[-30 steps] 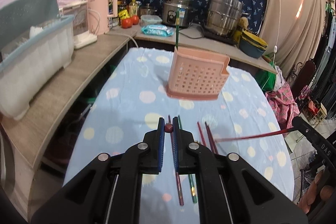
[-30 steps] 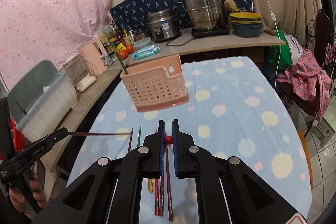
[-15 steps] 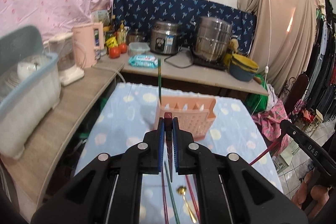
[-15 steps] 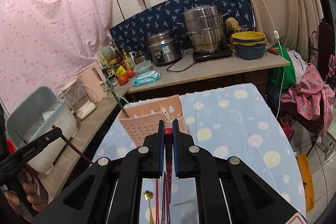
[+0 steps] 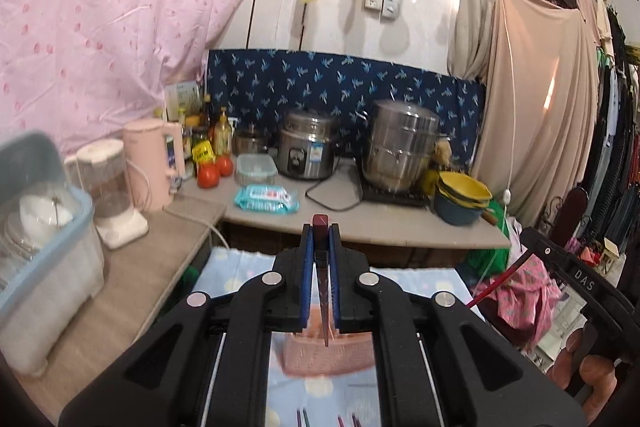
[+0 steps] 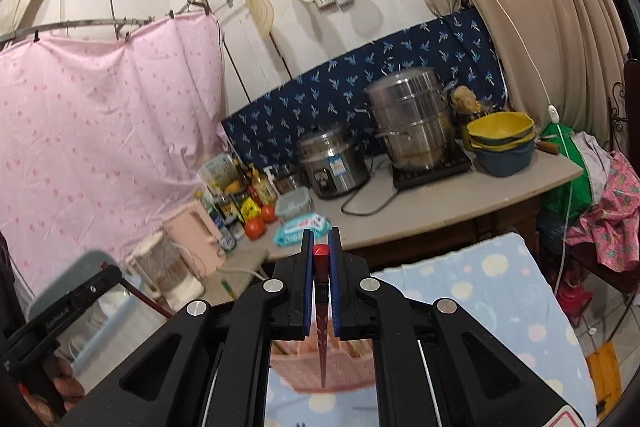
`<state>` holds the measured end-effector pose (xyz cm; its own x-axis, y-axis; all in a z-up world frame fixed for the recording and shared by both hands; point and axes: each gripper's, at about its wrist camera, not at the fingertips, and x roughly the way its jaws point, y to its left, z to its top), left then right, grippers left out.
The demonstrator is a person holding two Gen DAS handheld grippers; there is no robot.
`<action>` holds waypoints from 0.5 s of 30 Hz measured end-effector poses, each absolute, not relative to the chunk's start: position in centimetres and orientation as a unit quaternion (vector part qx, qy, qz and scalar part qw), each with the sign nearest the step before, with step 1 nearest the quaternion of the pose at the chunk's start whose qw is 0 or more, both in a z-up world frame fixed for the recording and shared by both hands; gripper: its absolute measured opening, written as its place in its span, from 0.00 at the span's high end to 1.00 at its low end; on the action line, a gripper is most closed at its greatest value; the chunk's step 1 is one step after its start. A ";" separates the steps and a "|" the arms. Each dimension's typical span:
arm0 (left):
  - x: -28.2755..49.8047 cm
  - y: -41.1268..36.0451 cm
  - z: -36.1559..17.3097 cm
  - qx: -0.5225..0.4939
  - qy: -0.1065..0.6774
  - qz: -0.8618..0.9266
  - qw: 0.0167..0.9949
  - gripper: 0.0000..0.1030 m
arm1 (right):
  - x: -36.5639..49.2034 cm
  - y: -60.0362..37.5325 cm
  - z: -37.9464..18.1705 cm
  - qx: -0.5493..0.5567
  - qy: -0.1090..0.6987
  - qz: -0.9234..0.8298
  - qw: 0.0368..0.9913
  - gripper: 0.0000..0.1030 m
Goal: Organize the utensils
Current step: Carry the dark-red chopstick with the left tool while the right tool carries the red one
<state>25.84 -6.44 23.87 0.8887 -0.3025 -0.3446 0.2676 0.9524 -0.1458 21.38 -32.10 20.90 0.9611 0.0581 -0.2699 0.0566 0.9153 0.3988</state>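
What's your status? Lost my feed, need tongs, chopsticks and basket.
Left tongs shut on dark red chopstick. Right tongs shut on red chopstick. Pink basket below, nothing blocking.

Table (image 6: 496, 291) covered with a pale blue cloth printed with light dots. A pink perforated utensil basket (image 5: 320, 357) stands on it, partly hidden. Ends of several chopsticks (image 5: 304, 419) lie on the cloth at the near edge. Behind it, a grey counter (image 5: 360, 219) carries a rice cooker (image 5: 306, 155), steamer pot (image 5: 402, 147), stacked bowls (image 5: 462, 197), wipes pack (image 5: 266, 197) and tomatoes (image 5: 214, 173).
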 end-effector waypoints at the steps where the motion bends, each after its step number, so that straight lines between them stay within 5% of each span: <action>1: 26.5 -6.6 23.9 -0.047 0.183 -0.145 0.971 0.93 | 22.2 -32.2 21.2 0.209 0.134 0.001 0.969 0.93; 15: 33.3 -7.4 17.1 -0.034 0.250 -0.123 0.960 0.93 | 30.3 -32.0 15.5 0.210 0.189 -0.011 0.959 0.93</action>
<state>33.29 -7.38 17.15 0.8451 -0.2535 -0.4706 0.2192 0.9673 -0.1274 30.28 -31.97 15.55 0.9281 0.0585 -0.3678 0.1003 0.9118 0.3982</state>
